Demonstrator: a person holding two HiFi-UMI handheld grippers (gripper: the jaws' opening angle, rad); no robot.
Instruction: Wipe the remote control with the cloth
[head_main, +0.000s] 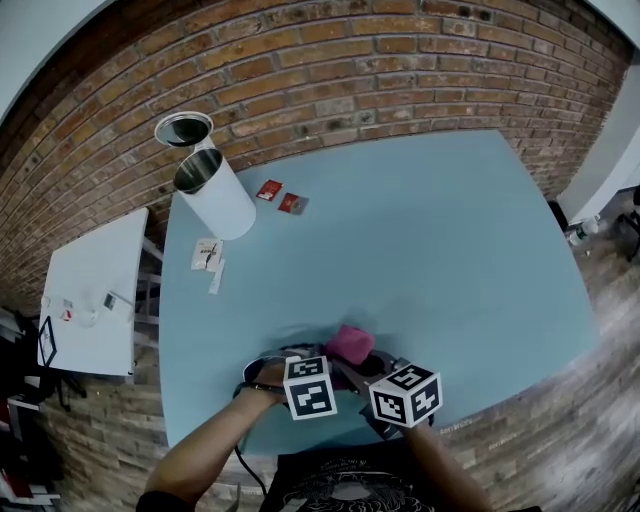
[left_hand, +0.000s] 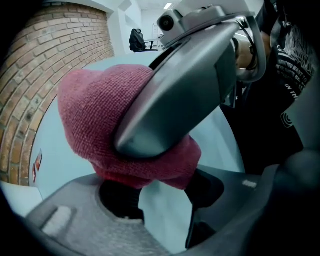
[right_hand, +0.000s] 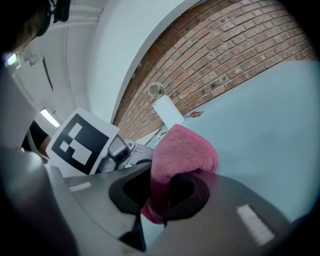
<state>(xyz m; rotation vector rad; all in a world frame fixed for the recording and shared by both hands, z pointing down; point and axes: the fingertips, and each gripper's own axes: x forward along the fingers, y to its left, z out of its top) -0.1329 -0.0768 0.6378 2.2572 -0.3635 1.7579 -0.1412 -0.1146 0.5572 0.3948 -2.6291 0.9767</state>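
Right hand-held gripper (right_hand: 161, 198) clamped shut on bunched pink terry cloth (right_hand: 182, 150). Left hand-held gripper (left_hand: 160, 196) – jaws apart, gripping nothing, cloth just ahead of its tips. Remote control not visible – prob. hidden beneath both, on blue table (head_main: 420, 240); its axis can't be told.

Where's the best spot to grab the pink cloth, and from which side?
Probably the bunched lower fold, where the right tool pinches the pink cloth. Come from the person's side, jaws across the fold: the rounded top puffs out too wide.
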